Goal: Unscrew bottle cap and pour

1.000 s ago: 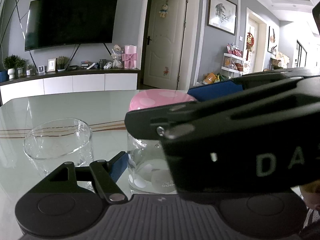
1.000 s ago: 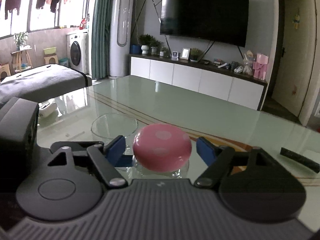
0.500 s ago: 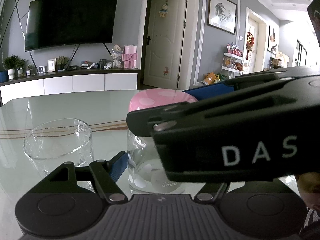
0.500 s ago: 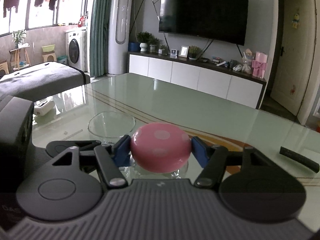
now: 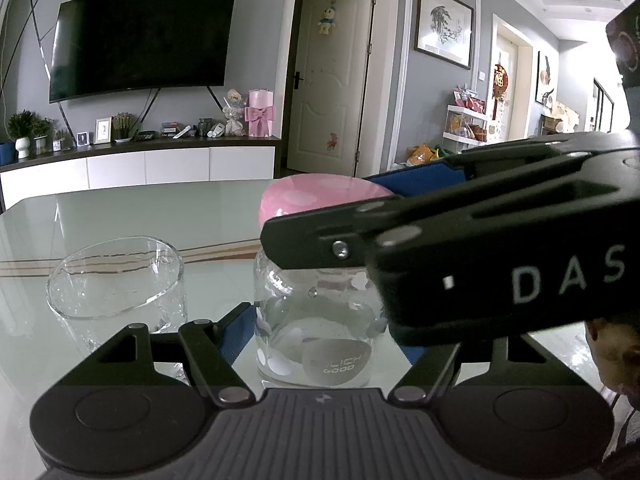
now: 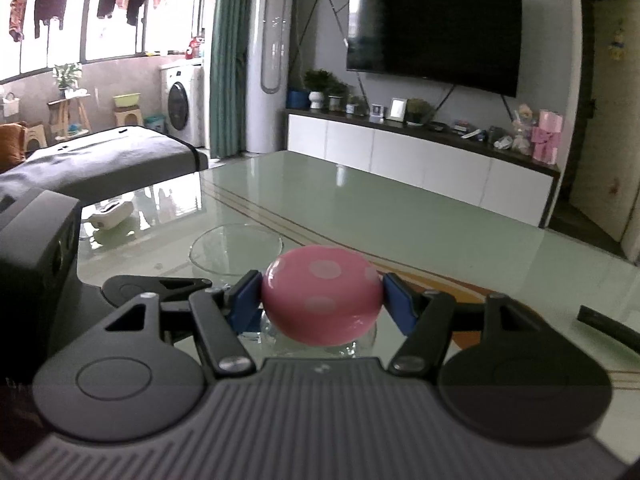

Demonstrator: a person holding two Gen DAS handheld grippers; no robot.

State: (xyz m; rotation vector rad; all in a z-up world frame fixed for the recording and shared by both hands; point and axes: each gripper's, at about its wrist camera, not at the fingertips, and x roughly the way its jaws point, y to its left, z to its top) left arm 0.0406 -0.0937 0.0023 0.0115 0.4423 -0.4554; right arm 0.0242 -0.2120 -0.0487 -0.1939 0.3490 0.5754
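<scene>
Closing in from either side, the right gripper's [image 6: 322,300] blue pads [image 6: 246,300] have come off their earlier wide stance and now press on the two flanks of the pink polka-dot cap [image 6: 322,300]. That settles the hold: the cap is pinched across its widest part, so by my reading the unscrewing can begin, though no turn has started yet and the cap sits square on the jar.

Below the cap, the left gripper [image 5: 320,332] has not budged across these frames. One blue pad [image 5: 240,330] lies against the near-left wall of the clear glass bottle [image 5: 316,336]; the opposite pad is mostly hidden under the right gripper's black body, yet the jaws stand narrow around the glass, so I judge the bottle clamped and braced against the twist.

Outward from the fingers: seen from the left wrist, the right gripper reaches in from the right, just above the bottle's shoulder, tipped a little downward. The left one sits lower, also angled slightly down, level with the bottle's body.

Left of the bottle, just beside it, the empty drinking glass [image 5: 116,280] waits upright on the pale green glass table [image 5: 140,208], ready for the pour.
</scene>
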